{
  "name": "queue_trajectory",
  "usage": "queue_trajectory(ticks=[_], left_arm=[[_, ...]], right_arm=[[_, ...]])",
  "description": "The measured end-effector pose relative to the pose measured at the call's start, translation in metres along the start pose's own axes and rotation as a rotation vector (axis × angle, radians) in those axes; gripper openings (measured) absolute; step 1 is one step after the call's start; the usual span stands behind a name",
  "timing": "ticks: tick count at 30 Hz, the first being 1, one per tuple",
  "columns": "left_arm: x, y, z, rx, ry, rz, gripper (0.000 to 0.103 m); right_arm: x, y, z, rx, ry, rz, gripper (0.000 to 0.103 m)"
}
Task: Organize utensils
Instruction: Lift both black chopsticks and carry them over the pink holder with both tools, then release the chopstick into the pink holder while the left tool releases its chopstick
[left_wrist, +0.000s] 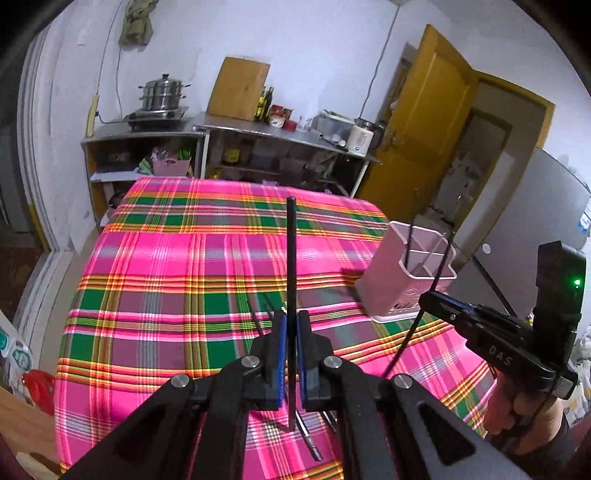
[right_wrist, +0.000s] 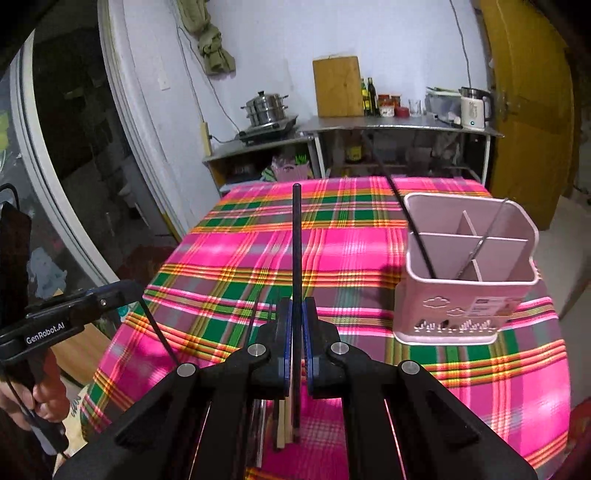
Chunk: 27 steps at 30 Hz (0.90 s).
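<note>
My left gripper (left_wrist: 291, 314) is shut on a black chopstick (left_wrist: 291, 251) that stands upright above the plaid tablecloth (left_wrist: 184, 280). My right gripper (right_wrist: 296, 301) is shut on a second black chopstick (right_wrist: 296, 240), also upright. Each gripper shows in the other's view: the right gripper (left_wrist: 424, 295) beside the pink utensil holder (left_wrist: 388, 280), the left gripper (right_wrist: 127, 290) out at the table's left edge. The divided holder (right_wrist: 469, 295) stands at the right and holds one black chopstick (right_wrist: 417, 236) and a thin metal utensil (right_wrist: 480, 240). More chopsticks (right_wrist: 280, 424) lie on the cloth below my jaws.
A metal counter (right_wrist: 399, 125) behind the table carries a steamer pot (right_wrist: 266, 107), a wooden board (right_wrist: 338, 86), bottles and a white kettle (right_wrist: 474, 109). A yellow door (left_wrist: 424, 122) is open at the back right. Hands (right_wrist: 44, 398) grip the handles at the frame edges.
</note>
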<state>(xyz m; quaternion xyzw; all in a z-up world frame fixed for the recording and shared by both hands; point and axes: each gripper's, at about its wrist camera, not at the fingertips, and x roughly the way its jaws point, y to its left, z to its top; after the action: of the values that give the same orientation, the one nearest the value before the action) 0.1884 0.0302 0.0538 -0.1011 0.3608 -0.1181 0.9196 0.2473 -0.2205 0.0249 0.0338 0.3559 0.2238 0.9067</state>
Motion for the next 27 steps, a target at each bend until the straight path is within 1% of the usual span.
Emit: queue_trajectory(ticks=[7,13,20,23,27], left_arm=[[-0.015,-0.019,0.011,0.033,-0.028,-0.027,0.005],[-0.014,-0.036,0.022,0.053,-0.032,-0.062,0.005],[0.015,-0.058,0.025,0.063,0.026,-0.119,0.005],[0.029,-0.072,0.029,0.077,0.047,-0.139,0.005],[0.043,-0.095,0.042,0.105,0.058,-0.167,0.005]], right_arm=[[-0.027,-0.004,0.004,0.016,-0.045,-0.012,0.005],[-0.044,-0.014,0.006,0.033,-0.076,-0.023,0.005],[-0.059,-0.034,0.000,0.068,-0.082,-0.052,0.005],[-0.062,-0.046,0.002,0.091,-0.085,-0.064,0.005],[-0.071,-0.057,0.007,0.111,-0.104,-0.085,0.005]])
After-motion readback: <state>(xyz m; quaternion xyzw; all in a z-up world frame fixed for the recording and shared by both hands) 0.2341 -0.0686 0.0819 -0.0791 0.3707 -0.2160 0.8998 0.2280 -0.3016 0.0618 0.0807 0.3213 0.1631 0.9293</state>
